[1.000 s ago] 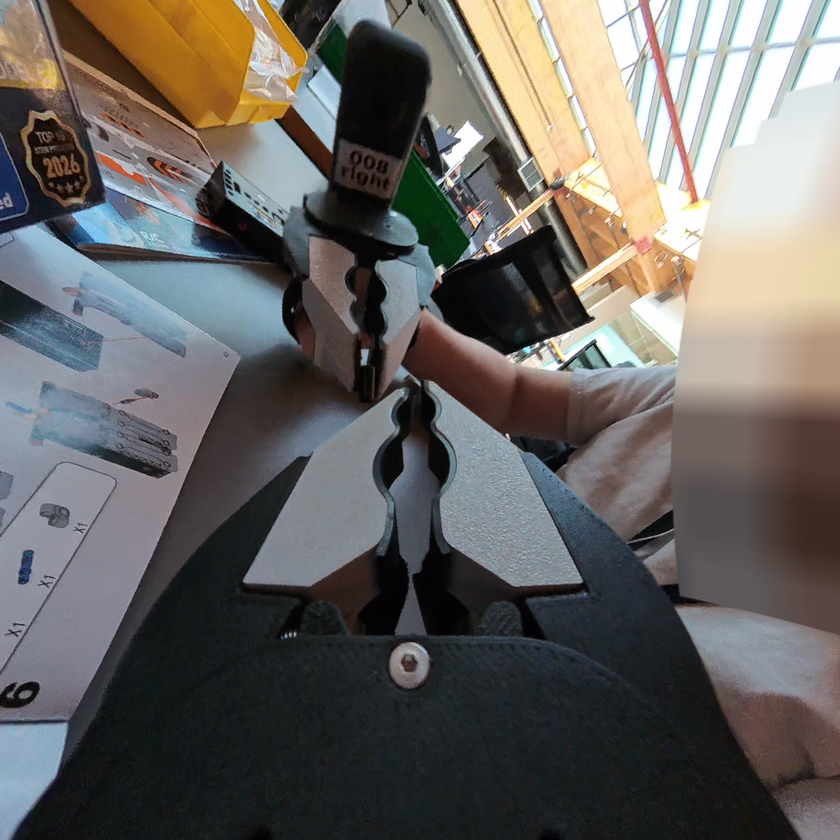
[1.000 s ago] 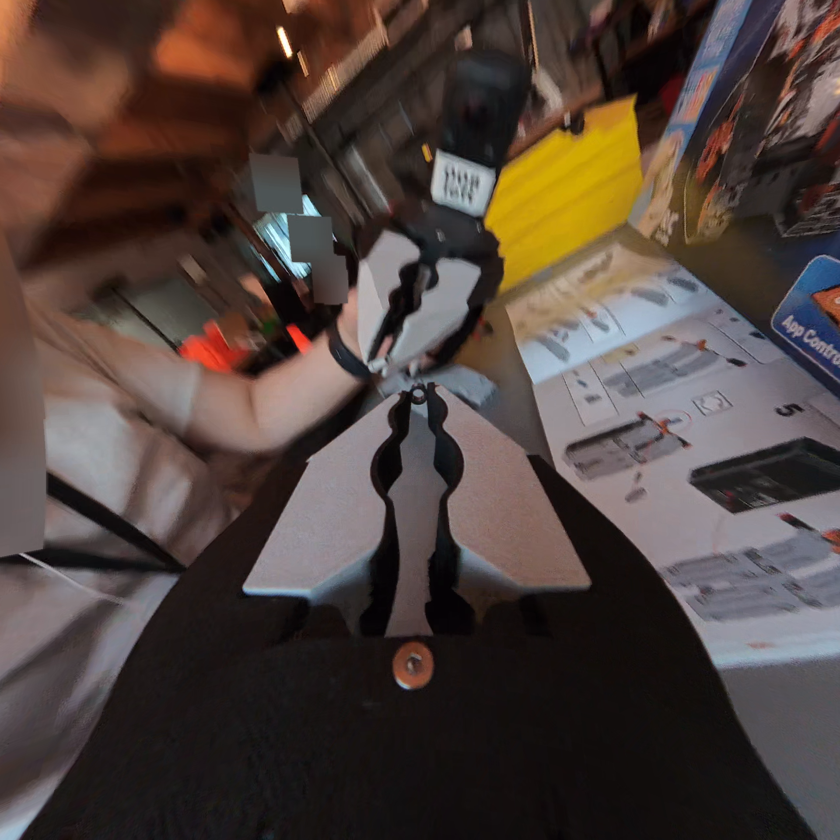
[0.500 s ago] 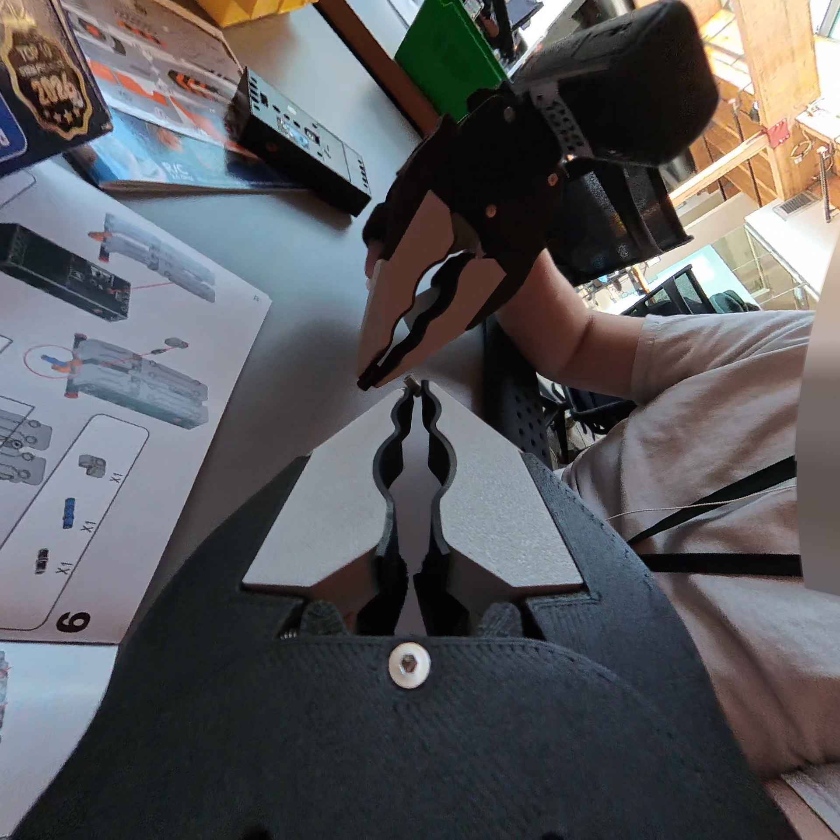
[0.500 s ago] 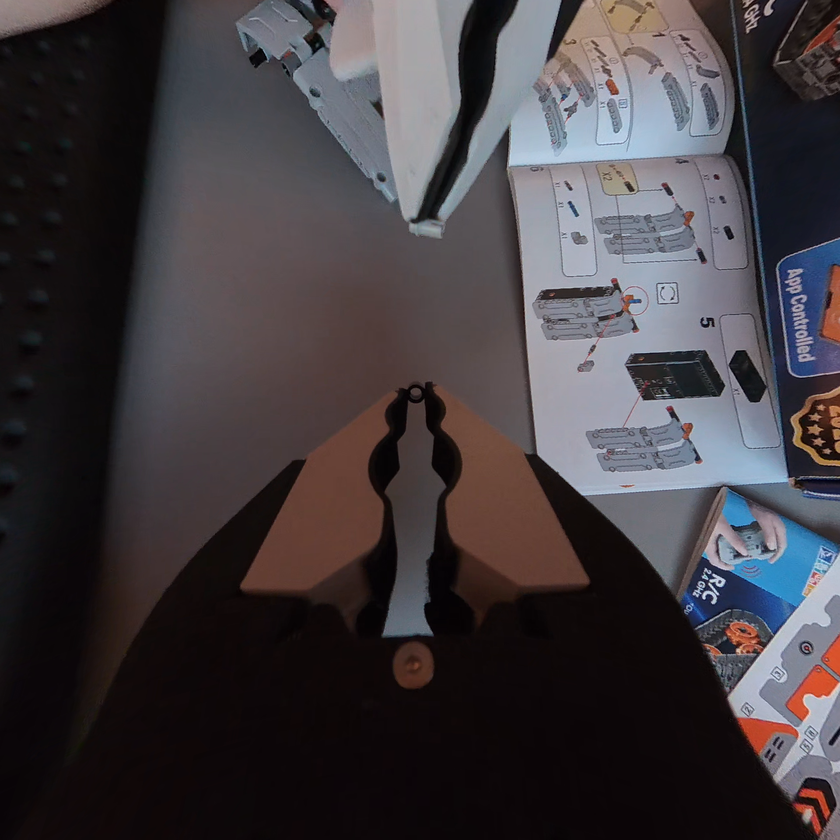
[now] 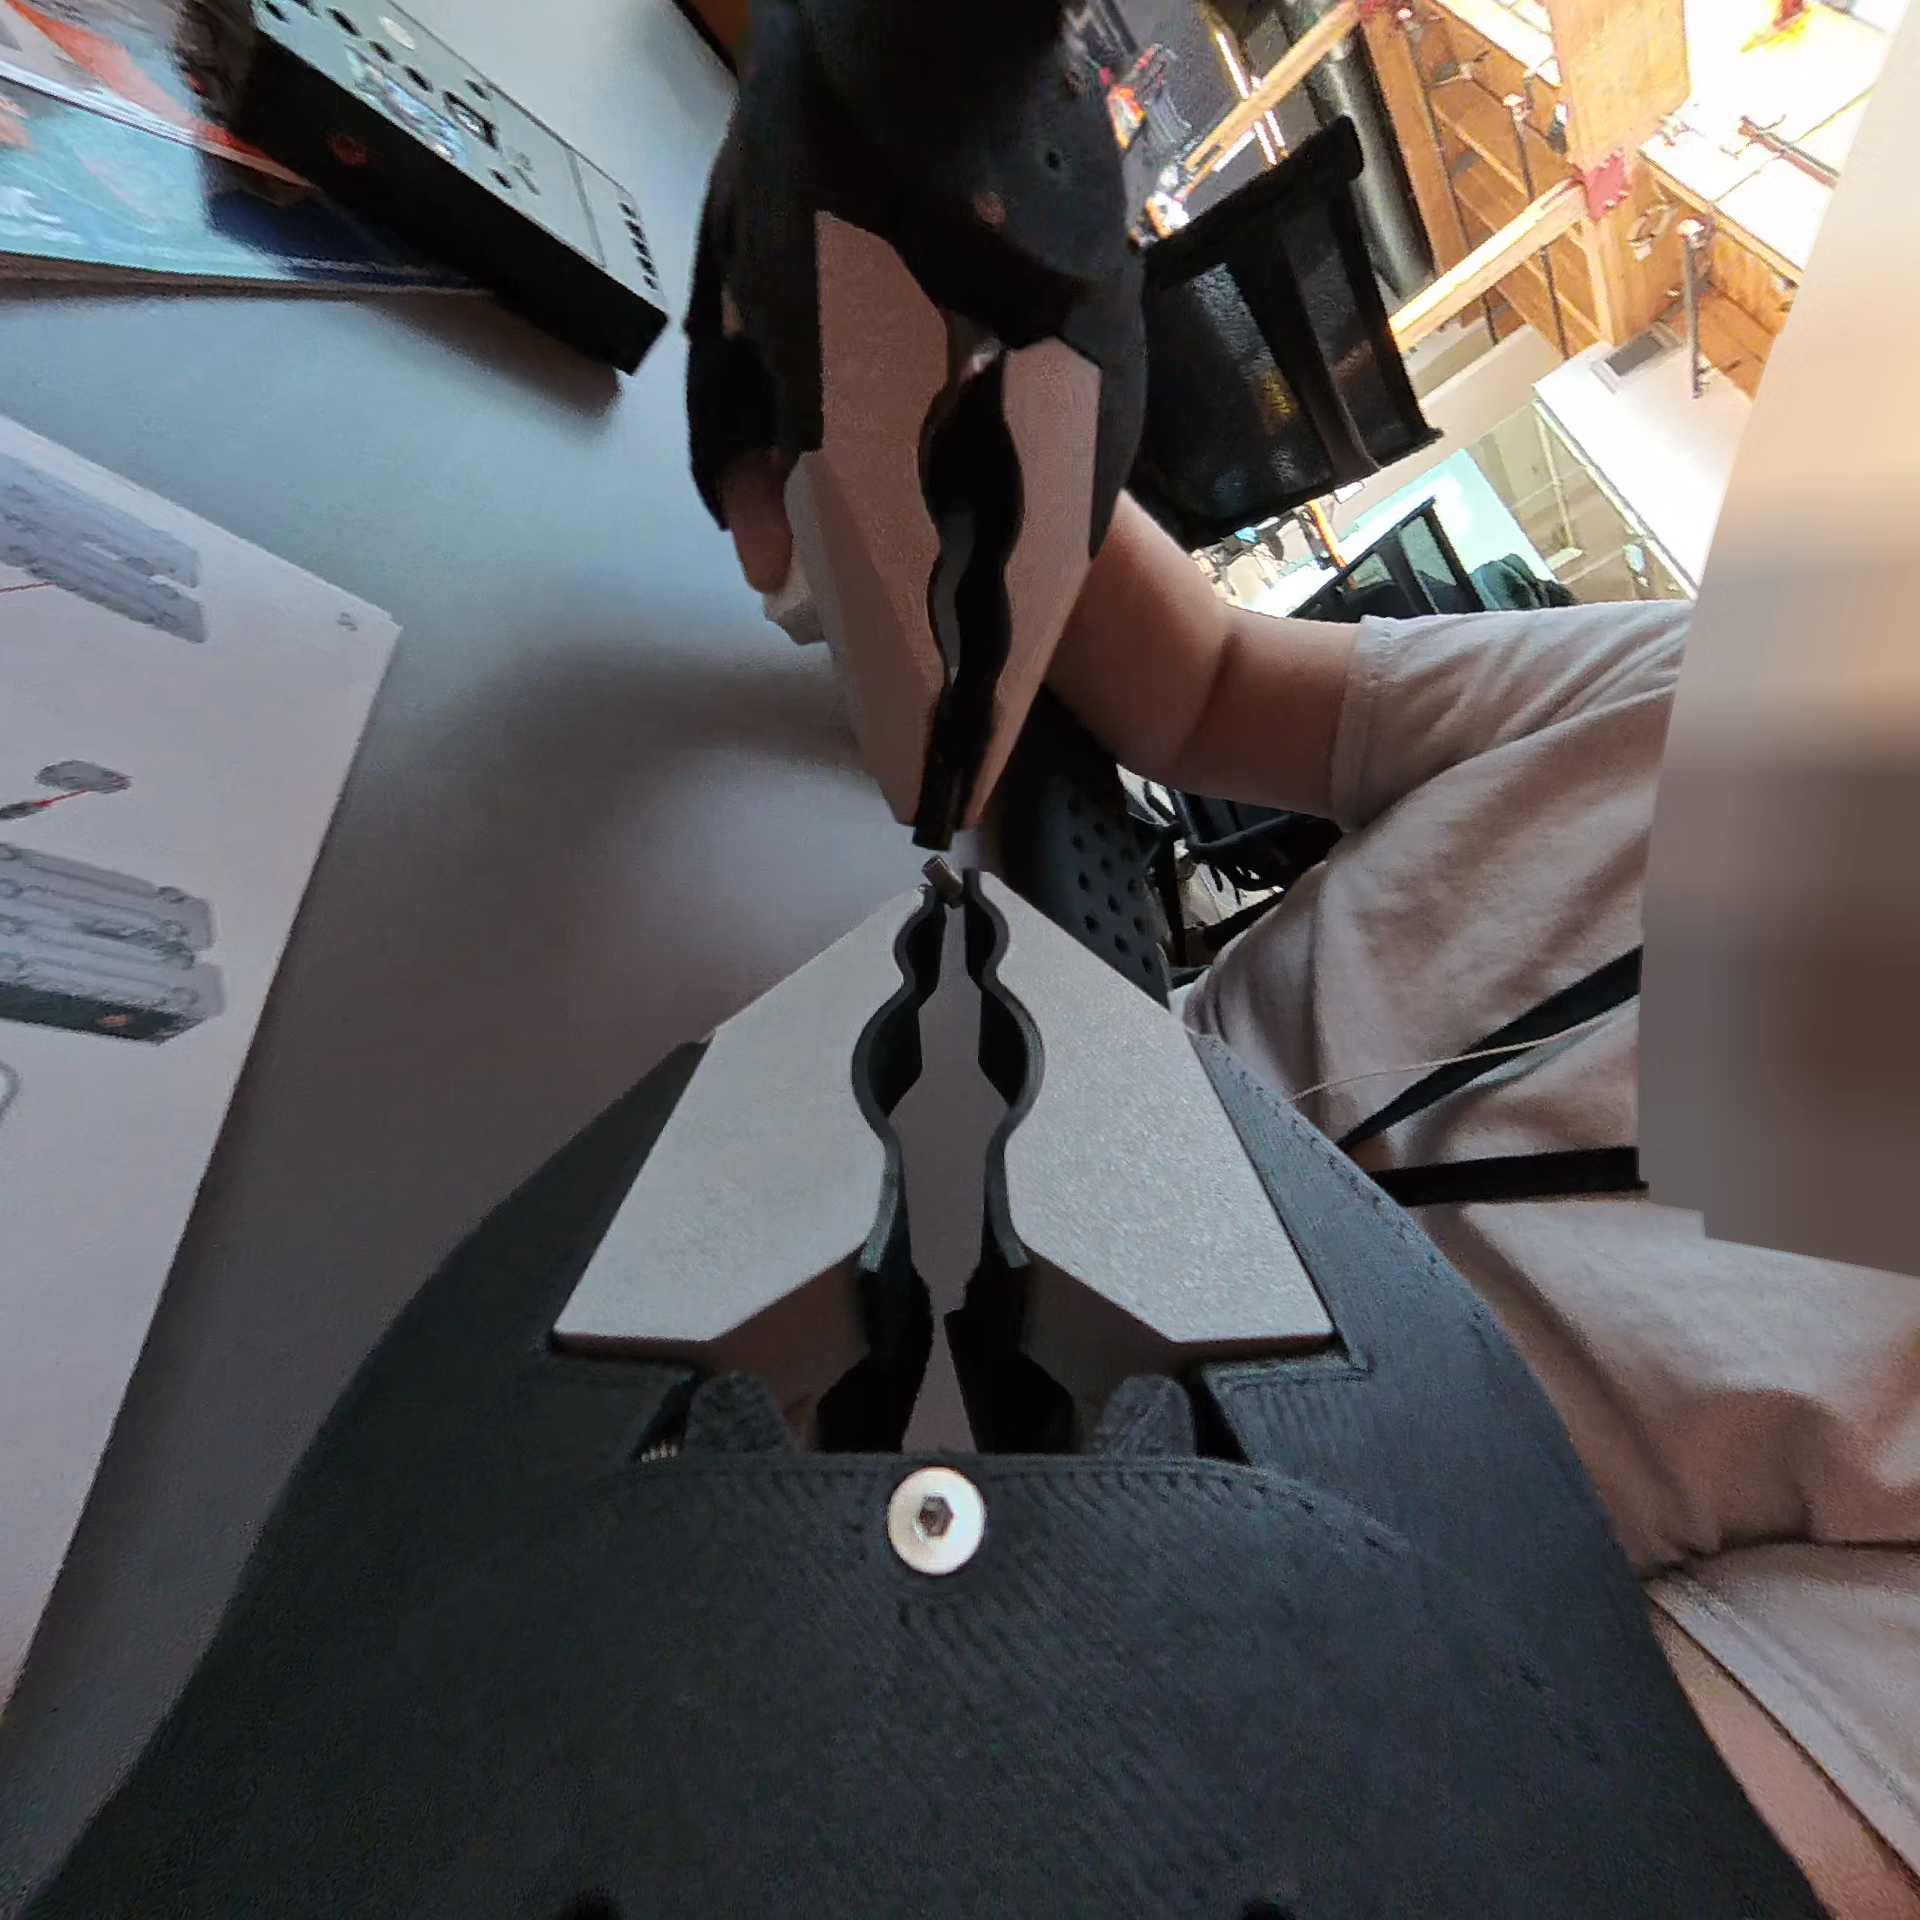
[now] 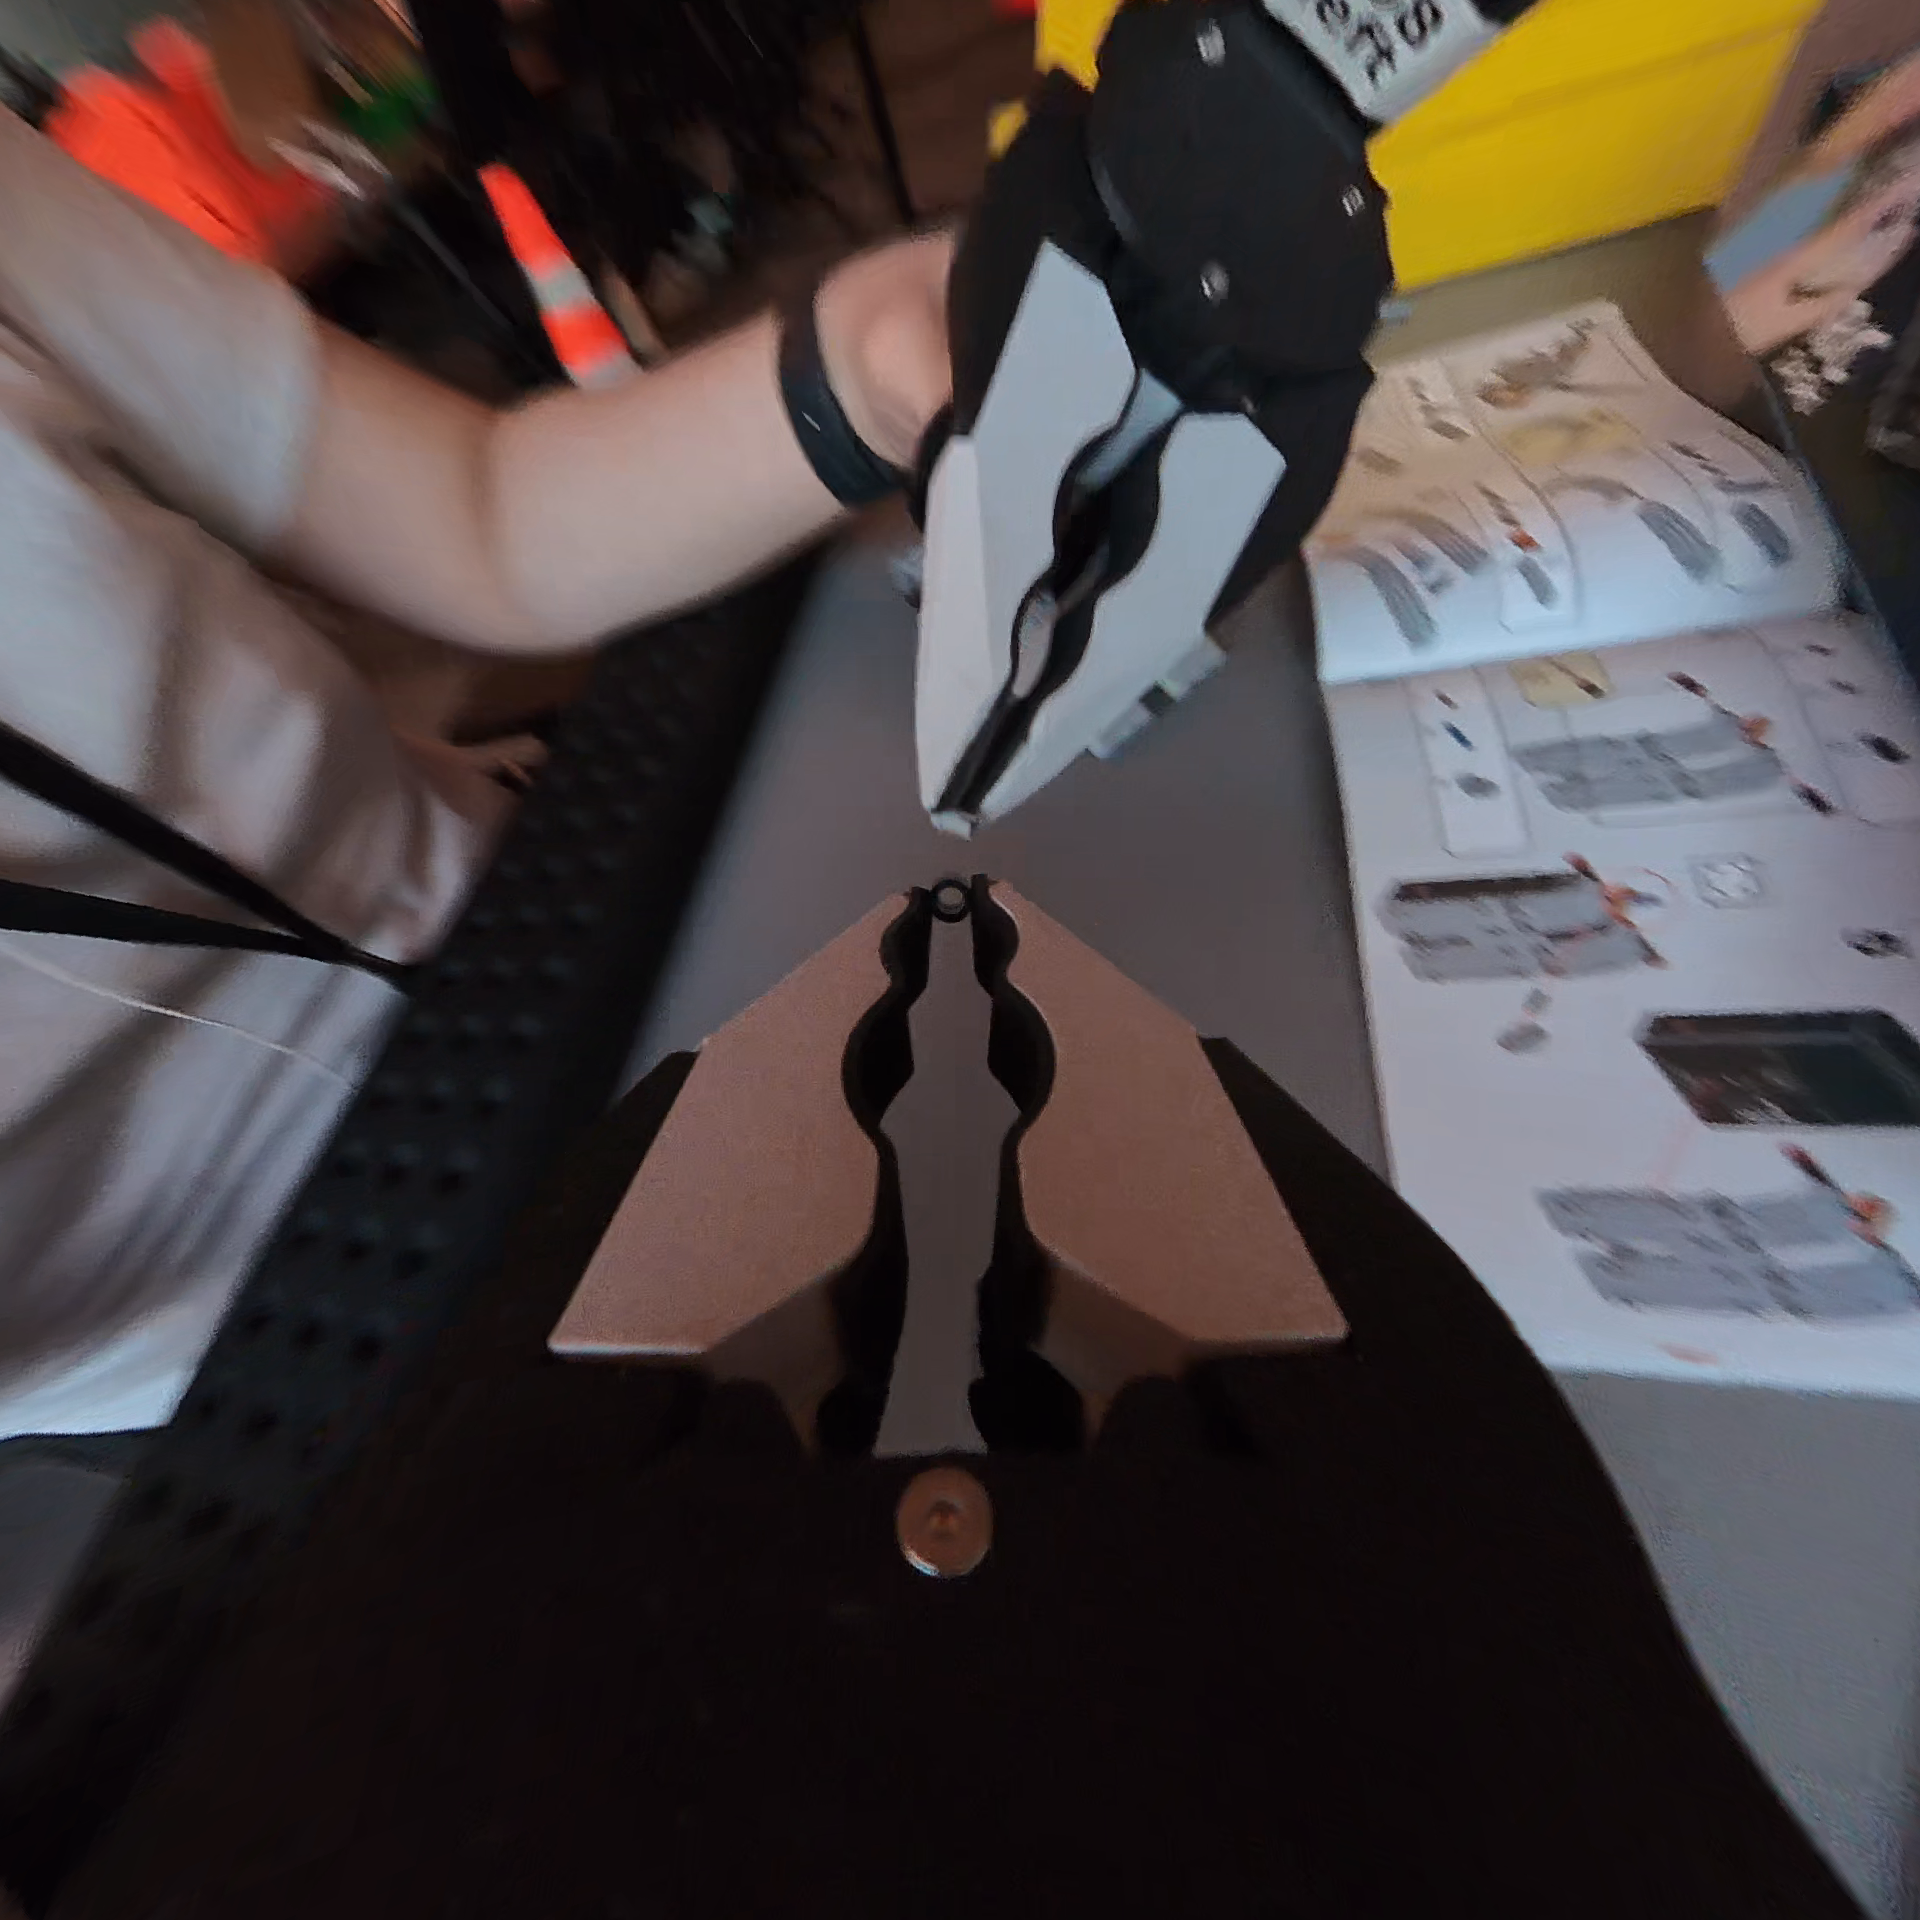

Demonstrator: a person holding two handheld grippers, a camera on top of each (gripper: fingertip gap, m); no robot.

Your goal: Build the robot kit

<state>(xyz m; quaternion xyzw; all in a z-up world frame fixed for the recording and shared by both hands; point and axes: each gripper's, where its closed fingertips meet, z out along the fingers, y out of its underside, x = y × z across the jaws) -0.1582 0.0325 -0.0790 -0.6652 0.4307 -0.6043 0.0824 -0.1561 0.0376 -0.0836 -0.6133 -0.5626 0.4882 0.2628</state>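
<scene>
Two hand-held grippers meet tip to tip above a grey table (image 5: pixel 540 748). The left gripper (image 5: pixel 943 896) has its fingers pressed together on one tiny pale grey piece (image 5: pixel 940 871) that pokes out at the tips; its shape is too small to make out. The right gripper (image 6: pixel 948 900) is clamped on one small black ring (image 6: pixel 949 900). The two tips are near, not touching. Just beyond the left gripper's tip is the right one, its upper body cut off by the frame. Left of the left gripper lies one open instruction booklet (image 5: pixel 156 831), blurred. Farther off sits one black box (image 5: pixel 436 177) with ports. Beyond the right gripper, one yellow bin (image 6: pixel 1579 156) stands, partly cut off. The left gripper's handle bears one white label (image 6: pixel 1382 42).
</scene>
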